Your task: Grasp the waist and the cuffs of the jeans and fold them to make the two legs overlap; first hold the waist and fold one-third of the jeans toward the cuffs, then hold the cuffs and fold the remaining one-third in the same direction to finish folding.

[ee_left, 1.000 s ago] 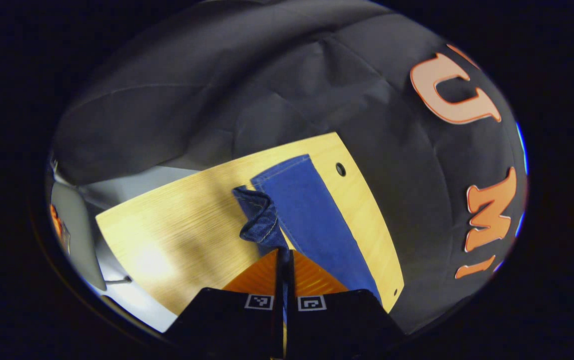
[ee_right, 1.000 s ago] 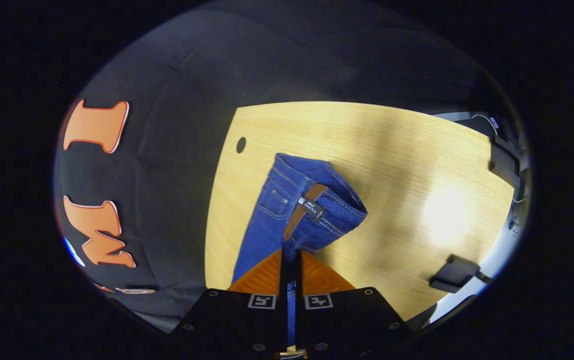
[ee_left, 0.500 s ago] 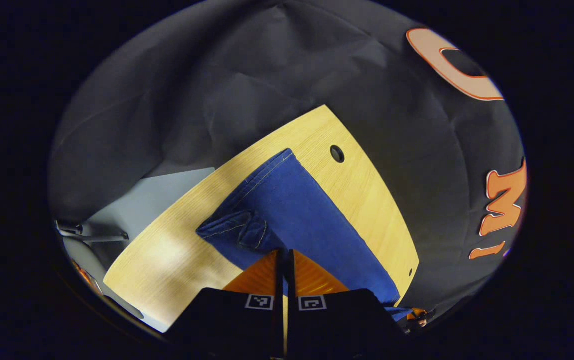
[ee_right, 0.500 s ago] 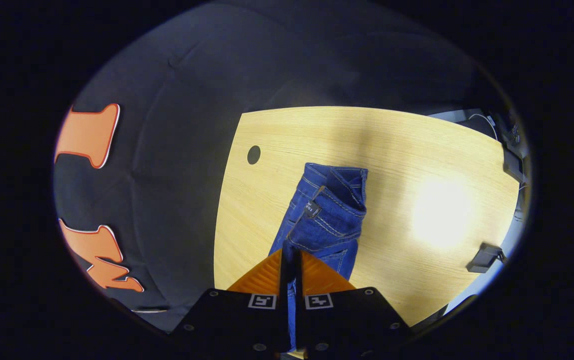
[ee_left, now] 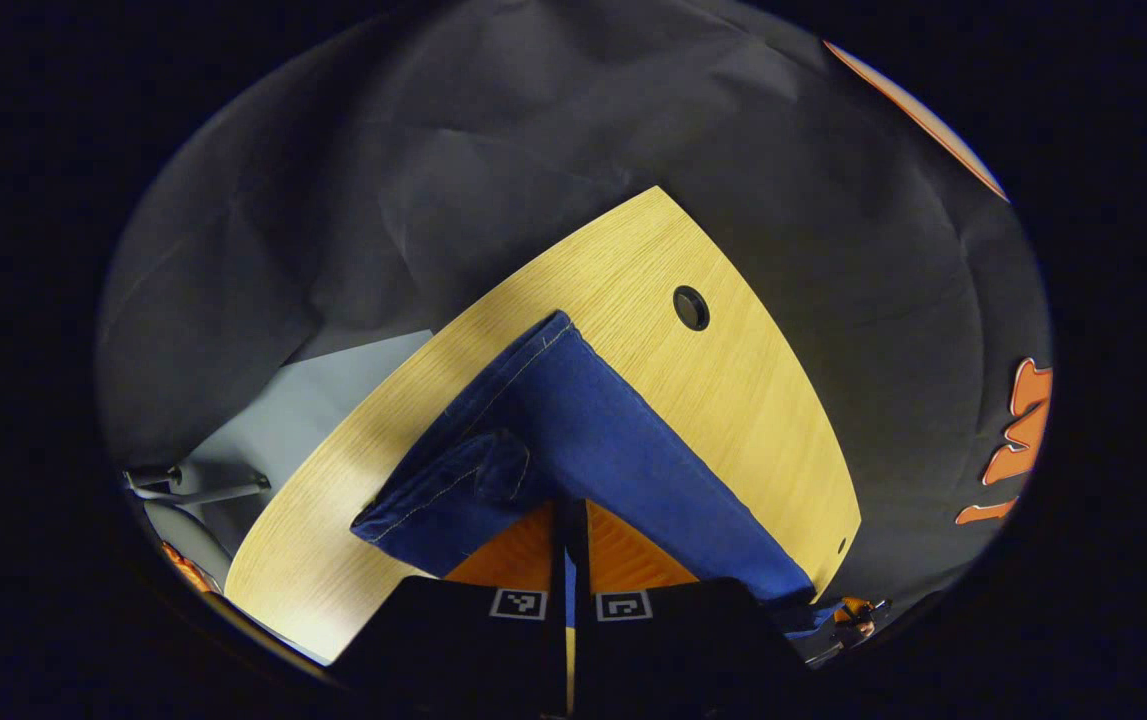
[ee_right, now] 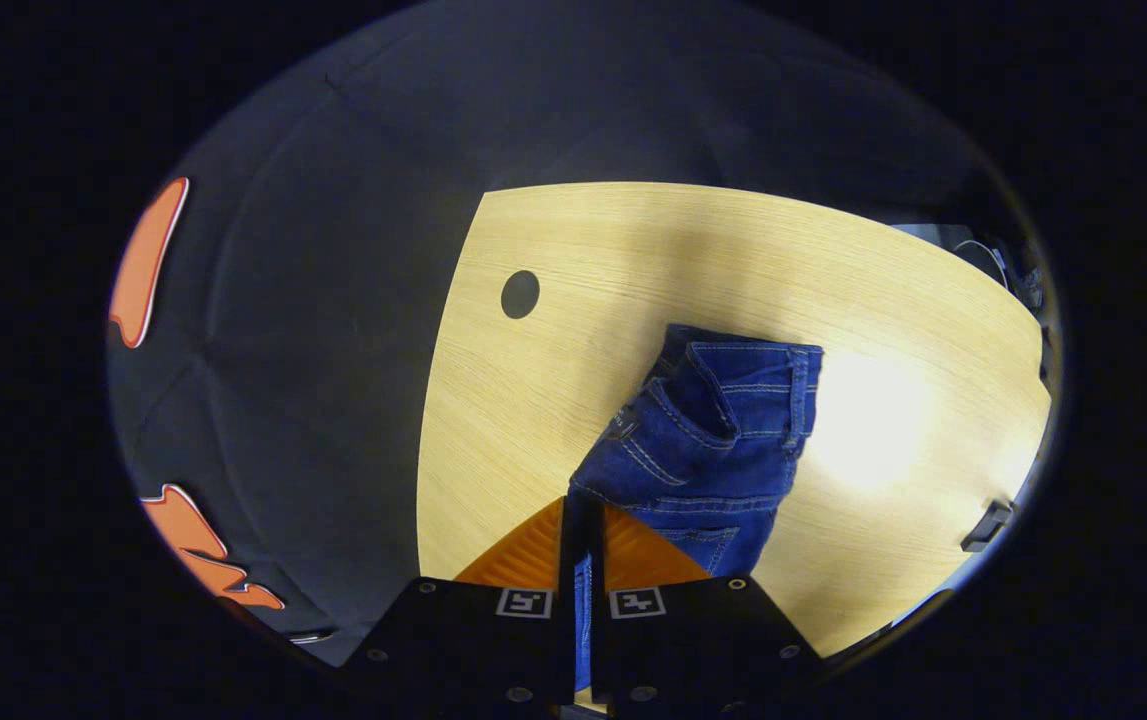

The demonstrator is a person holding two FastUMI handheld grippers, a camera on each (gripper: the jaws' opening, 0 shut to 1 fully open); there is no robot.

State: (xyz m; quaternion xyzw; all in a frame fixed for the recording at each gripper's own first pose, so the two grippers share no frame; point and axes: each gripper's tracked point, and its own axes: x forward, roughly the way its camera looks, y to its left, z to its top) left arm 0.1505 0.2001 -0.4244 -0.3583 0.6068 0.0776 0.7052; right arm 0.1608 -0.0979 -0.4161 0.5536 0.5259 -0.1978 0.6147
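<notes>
Blue jeans (ee_left: pixel 603 440) lie along the wooden table (ee_left: pixel 743 400), one leg stretching away toward the far table edge. My left gripper (ee_left: pixel 568 512) is shut on denim at the cuff end, and a turned-over cuff flap (ee_left: pixel 443 495) spreads to its left. In the right gripper view the waist end (ee_right: pixel 723 430) is doubled over, with waistband and pocket stitching facing up. My right gripper (ee_right: pixel 581 512) is shut on a fold of that waist denim, which runs down between its fingers.
A round cable hole (ee_left: pixel 691 307) (ee_right: pixel 520 294) sits near the table's curved edge. The black cloth wall rises behind the table. A metal stand (ee_left: pixel 198 482) is on the grey floor left of the table, and a dark device (ee_right: pixel 988 520) lies off the right edge.
Both grippers stayed shut and came lower over the table. The hanging cuff flap now spreads out leftward, and the waist has swung right and flattened onto the wood.
</notes>
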